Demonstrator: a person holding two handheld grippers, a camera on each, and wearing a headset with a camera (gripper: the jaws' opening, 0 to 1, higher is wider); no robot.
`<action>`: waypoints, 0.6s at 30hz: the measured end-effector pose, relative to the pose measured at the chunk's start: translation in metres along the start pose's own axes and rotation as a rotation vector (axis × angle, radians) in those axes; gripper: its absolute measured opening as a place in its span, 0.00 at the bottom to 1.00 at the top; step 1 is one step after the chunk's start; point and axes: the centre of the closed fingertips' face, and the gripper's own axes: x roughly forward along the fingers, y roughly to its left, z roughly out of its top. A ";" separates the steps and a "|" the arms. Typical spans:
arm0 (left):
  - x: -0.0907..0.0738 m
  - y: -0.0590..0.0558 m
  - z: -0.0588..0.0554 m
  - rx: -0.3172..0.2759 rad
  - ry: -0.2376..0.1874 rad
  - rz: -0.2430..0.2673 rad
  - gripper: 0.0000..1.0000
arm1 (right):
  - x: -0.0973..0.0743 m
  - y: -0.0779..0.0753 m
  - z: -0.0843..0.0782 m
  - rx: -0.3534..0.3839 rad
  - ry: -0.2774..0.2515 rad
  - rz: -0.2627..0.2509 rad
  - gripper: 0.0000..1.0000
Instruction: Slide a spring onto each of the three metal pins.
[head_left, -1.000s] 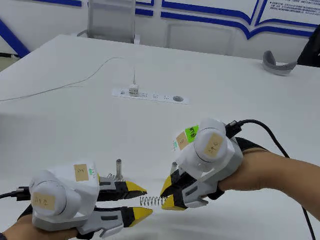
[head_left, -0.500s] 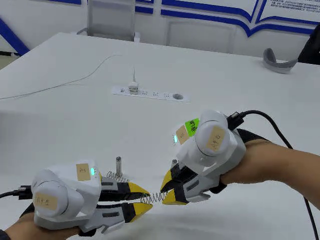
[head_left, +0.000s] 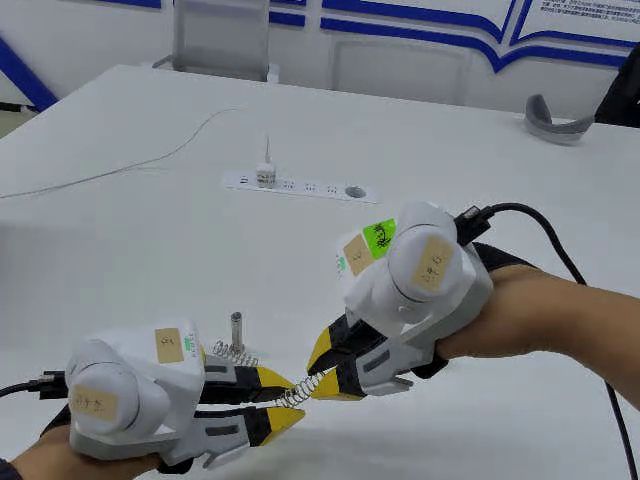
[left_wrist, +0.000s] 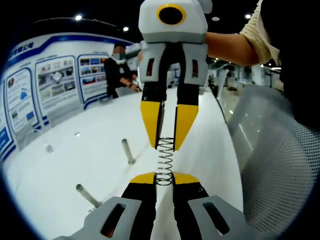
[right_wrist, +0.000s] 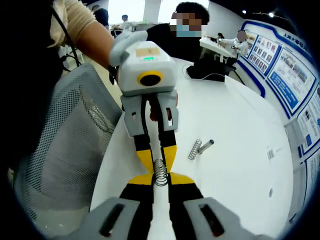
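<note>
Spring (head_left: 306, 387) pinched at both ends, right end lifted

Nearest, low at the left of the head view: left gripper (head_left: 297, 400), yellow-tipped jaws drawn in on the spring's near end, position much as a second ago. From there, spring slanting up and across, held in the air above the white table (head_left: 120, 260), on no pin, to the right gripper (head_left: 320, 378), jaws likewise clamped on the far end. A second ago: same spring level and lower between the two. Since then: right gripper shifted a little up and toward the left one, spring now tilted. Along the left gripper's jaws, coils running straight from one pair of tips to the other; same line, foreshortened, in the right gripper view.

Just behind the left gripper: second spring (head_left: 232, 352) lying on the table at the foot of an upright metal pin (head_left: 237, 328), both unmoved. Second pin (left_wrist: 128, 150) upright farther on in the left gripper view. In the head view, a pin glimpsed beside the right gripper's jaws a second ago, now covered by that gripper's white body.

Farther out: power strip (head_left: 300, 187) with a white plug, white cable (head_left: 150, 160) trailing left. At the far edge, grey curved object (head_left: 555, 125) to the right, grey chair back (head_left: 222, 35) beyond.
</note>
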 end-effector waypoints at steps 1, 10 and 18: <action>0.000 0.000 0.000 -0.001 -0.001 -0.001 0.11 | 0.000 0.000 0.002 -0.003 -0.004 0.000 0.11; 0.003 -0.001 0.003 0.002 -0.008 -0.005 0.11 | -0.001 0.000 0.014 -0.012 -0.032 -0.004 0.12; 0.004 -0.002 0.005 0.002 -0.013 -0.009 0.11 | -0.001 0.000 0.020 -0.015 -0.048 -0.005 0.12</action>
